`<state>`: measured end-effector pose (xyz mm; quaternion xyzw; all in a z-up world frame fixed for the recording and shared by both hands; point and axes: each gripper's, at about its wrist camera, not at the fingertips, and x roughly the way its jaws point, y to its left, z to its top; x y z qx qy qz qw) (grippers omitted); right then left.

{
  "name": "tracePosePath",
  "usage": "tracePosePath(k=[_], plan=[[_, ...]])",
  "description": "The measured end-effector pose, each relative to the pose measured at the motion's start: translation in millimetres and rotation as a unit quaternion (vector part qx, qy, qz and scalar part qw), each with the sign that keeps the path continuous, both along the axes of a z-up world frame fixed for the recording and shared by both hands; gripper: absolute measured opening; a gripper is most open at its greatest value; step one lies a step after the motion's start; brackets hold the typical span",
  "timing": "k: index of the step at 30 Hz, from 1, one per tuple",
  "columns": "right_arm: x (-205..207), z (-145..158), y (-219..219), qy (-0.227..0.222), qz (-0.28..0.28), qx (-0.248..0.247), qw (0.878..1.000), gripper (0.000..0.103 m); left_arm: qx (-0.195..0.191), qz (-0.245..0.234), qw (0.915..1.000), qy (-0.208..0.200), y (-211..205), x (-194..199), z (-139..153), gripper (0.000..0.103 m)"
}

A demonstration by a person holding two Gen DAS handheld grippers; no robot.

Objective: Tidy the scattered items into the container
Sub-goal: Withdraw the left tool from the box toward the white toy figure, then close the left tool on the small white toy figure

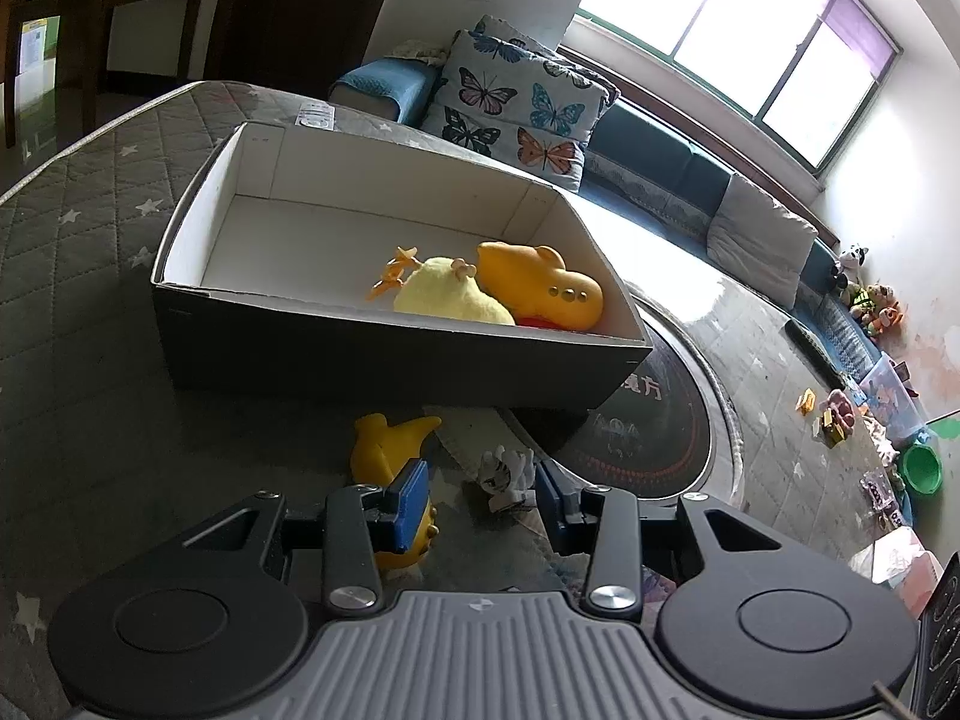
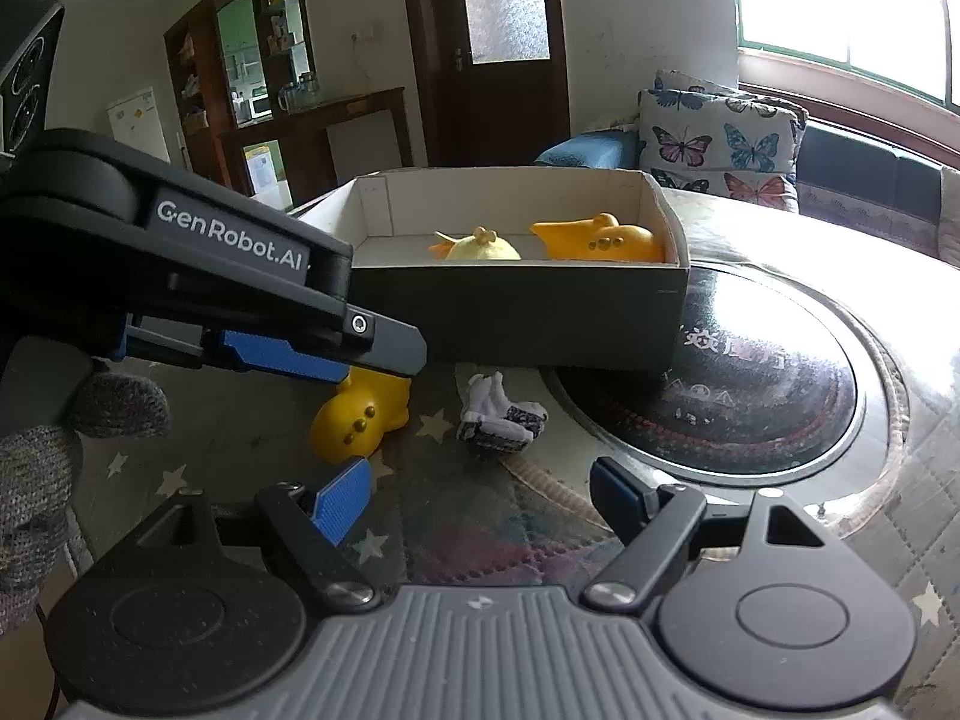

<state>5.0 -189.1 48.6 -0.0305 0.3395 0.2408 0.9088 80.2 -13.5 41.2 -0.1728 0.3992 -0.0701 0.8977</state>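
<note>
Yellow toy and zebra lie before box; both tongs wide.

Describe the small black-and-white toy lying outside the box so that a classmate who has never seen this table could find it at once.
Start at the open cardboard box on the quilted table cover. On the cover in front of its dark near wall lie two toys: a yellow toy and, towards the round black hob, the small black-and-white toy. It alone is not yellow or orange.
</note>
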Motion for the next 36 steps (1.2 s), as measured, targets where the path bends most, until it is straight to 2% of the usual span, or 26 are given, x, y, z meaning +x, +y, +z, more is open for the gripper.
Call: tracePosePath(k=[15,25,36], plan=[[-1,-4,5,0.008,0.007,-0.002,1.0,0.082,0.011,0.003,0.9999,0.002,1,-2,-4,0.042],[1,-5,6,0.009,0.007,-0.003,1.0,0.082,0.007,0.01,0.9999,0.0,9,3,-2,0.042],[12,-8,3,0.012,-0.003,-0.003,1.0,0.081,-0.006,-0.005,1.0,0.004,3,17,0,0.042]])
